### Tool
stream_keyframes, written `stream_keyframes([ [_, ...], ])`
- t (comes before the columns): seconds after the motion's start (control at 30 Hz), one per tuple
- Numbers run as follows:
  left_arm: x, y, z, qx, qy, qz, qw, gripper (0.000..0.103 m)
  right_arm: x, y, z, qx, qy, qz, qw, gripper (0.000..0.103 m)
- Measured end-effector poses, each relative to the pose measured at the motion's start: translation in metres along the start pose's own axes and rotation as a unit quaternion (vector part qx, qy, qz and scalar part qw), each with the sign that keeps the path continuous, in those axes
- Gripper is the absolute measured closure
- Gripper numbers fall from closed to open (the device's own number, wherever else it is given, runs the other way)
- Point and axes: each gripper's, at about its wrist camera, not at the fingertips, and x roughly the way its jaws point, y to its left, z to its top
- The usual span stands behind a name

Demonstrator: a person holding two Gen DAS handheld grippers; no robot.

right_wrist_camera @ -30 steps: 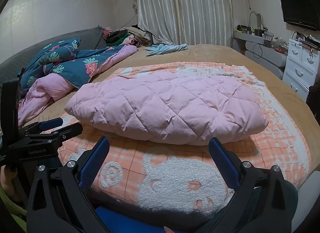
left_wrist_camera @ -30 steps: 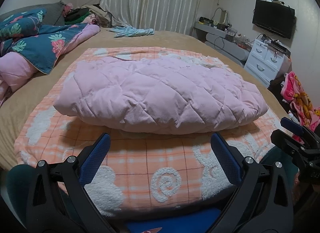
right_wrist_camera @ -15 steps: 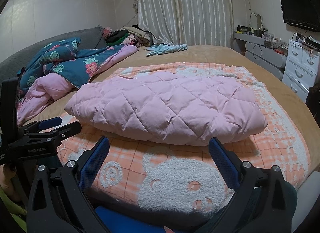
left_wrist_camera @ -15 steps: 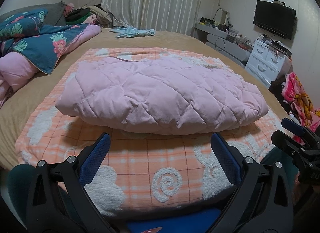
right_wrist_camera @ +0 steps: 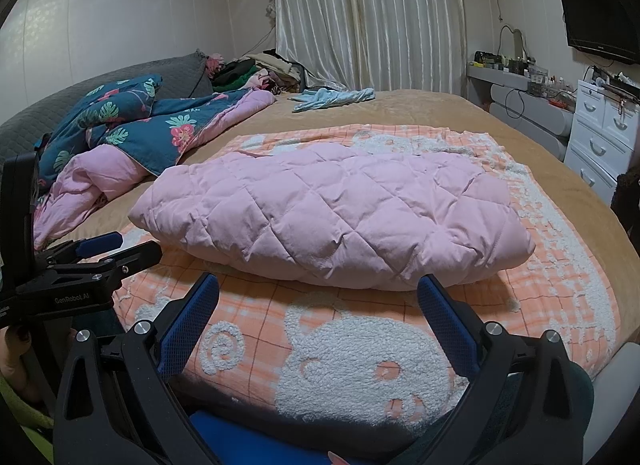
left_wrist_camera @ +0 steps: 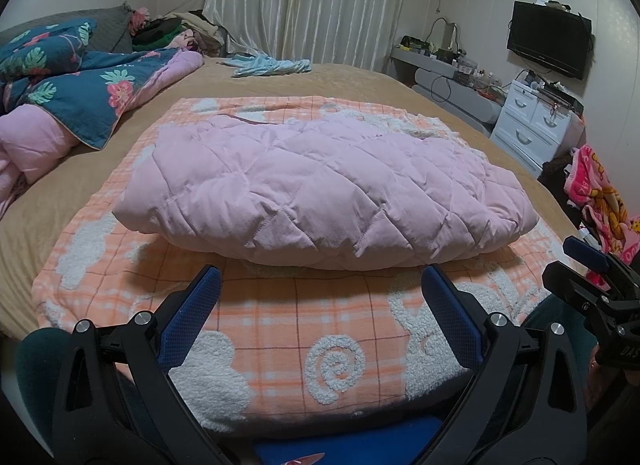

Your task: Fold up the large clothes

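Two grippers hover at the near edge of the bed, both spread wide with nothing between their blue pads. The left gripper [left_wrist_camera: 320, 285] has its jaws apart over the blanket [left_wrist_camera: 304, 325], short of the coat [left_wrist_camera: 320, 189]; the right gripper [right_wrist_camera: 318, 293] stands likewise, a little to the right, and each shows at the edge of the other's view.

One pink quilted coat lies just beyond the fingertips, folded into a thick, rounded bundle in the middle of the one orange checked blanket, its long side across the view. It looks puffy and light for its bulk, soft all through, with nothing stiff to hold a crease. I judge the padding will spring back when let go and the smooth shell may slide between the pads, so a shallow pinch on the top layer would likely lift only that layer. A deeper bite on the near rolled edge, one gripper toward each end, seems the safer hold if another fold is wanted; whether sleeves or a hood are tucked inside cannot be seen.

Farther out there is one flowered quilt [right_wrist_camera: 132, 125] heaped at the left with a pink lining showing, one pale blue cloth [right_wrist_camera: 336, 99] near the far side of the bed, and a pile of clothes [right_wrist_camera: 256, 73] by the curtain, too jumbled to count.
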Motion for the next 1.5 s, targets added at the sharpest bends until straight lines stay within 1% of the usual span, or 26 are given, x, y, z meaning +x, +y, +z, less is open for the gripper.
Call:
stream_keyframes([
  [0.7,-0.002,0.005,0.006,0.001,-0.001,0.007,1.0,0.009,0.0,0.0,0.001,-0.001,0.001,0.002,1.0,0.004],
  [1.03,-0.001,0.01,0.008,-0.003,0.0,-0.002,1.0,0.009,0.0,-0.002,0.002,-0.003,0.0,-0.002,1.0,0.004],
  [1.17,-0.002,0.009,0.008,0.004,0.001,0.009,0.9999,0.009,-0.003,-0.004,0.003,-0.003,-0.003,-0.009,1.0,0.004],
  [1.27,-0.001,0.008,0.008,0.006,0.002,0.013,0.9999,0.009,-0.007,-0.008,0.003,0.003,-0.007,-0.016,1.0,0.004],
  [1.33,0.001,0.01,0.01,0.006,0.003,0.026,0.9996,0.009,-0.011,-0.014,0.004,0.014,-0.01,-0.02,1.0,0.004],
  [1.43,0.004,0.017,0.012,-0.008,0.001,0.028,0.9996,0.009,-0.022,-0.032,0.005,0.034,-0.022,-0.036,0.999,0.004],
  [1.5,0.007,0.028,0.015,-0.028,0.003,0.037,0.9989,0.009,-0.032,-0.057,0.006,0.066,-0.035,-0.059,0.995,0.004],
])
